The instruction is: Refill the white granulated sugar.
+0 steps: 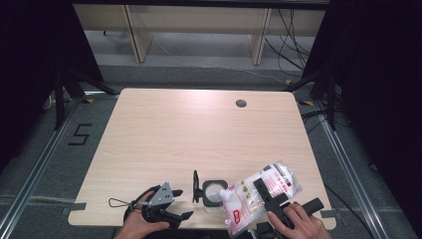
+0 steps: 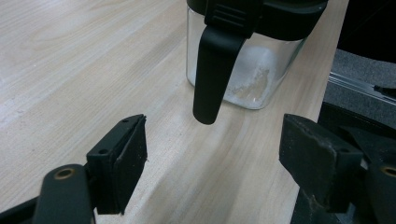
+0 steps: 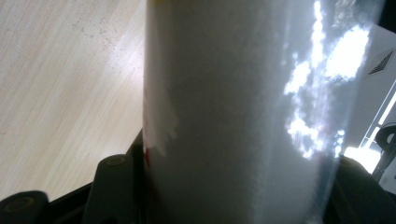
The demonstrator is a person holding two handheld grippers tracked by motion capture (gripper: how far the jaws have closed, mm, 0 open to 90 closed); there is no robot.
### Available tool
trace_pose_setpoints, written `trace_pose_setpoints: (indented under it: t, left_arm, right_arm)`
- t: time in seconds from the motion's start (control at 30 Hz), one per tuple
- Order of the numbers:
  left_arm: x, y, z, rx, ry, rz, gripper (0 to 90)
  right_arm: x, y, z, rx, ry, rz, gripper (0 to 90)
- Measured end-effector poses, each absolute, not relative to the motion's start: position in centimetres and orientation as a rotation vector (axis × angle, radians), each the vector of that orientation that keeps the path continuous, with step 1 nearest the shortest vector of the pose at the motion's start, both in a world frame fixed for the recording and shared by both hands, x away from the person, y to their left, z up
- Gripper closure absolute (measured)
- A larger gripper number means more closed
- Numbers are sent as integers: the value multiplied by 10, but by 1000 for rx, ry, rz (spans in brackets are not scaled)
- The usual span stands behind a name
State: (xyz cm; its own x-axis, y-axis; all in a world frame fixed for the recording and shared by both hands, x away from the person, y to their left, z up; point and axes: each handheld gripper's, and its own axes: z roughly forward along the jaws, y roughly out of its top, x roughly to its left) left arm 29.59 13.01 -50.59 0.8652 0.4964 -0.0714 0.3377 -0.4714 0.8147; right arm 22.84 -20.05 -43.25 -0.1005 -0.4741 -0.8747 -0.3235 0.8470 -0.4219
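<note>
Between right claw (image 1: 268, 196) jaws, bag (image 1: 259, 194)

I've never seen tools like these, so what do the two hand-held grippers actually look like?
Both are black. The left gripper carries a grey three-cornered plate with small holes on top, and a thin dark cable loops from it. Its jaws end in blocky black pads. The right gripper has similar black bars.

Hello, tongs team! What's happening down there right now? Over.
Right tongs clamped on the powder bag, tilted by the jar. Left tongs open, empty, facing the jar's lid flap. Nothing blocking.
</note>
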Motion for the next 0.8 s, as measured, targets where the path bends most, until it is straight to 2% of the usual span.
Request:
trace_pose_setpoints:
  t: [0.8]
  left_arm:
    - [296, 130, -506, 2106, 606, 213, 230]
  right_arm:
    - [229, -201, -431, -631, 1706, -116, 467]
